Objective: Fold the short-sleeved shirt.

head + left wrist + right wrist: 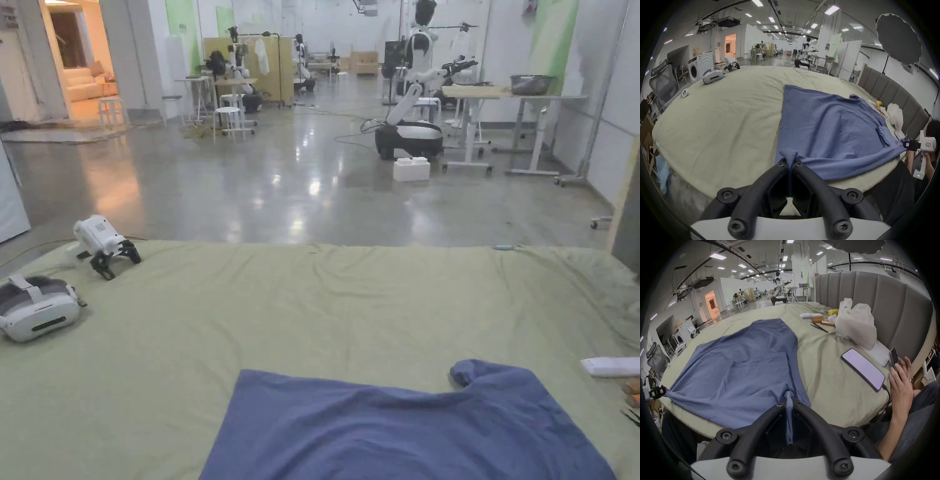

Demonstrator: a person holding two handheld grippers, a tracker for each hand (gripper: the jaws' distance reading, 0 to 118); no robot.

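Blue shirt [400, 425] spread flat on green-sheeted bed [187, 350], near front edge. Left gripper [789, 164] jaws clamped on one near corner of shirt, right gripper [788, 404] jaws pinching other near corner, hem stretched between them. Phone [863, 369] lies beside shirt, white headset [34, 307] at far left

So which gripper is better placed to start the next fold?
Probably the left gripper: open bedsheet lies beside it, while the right gripper sits near the phone. Both grip the blue shirt.
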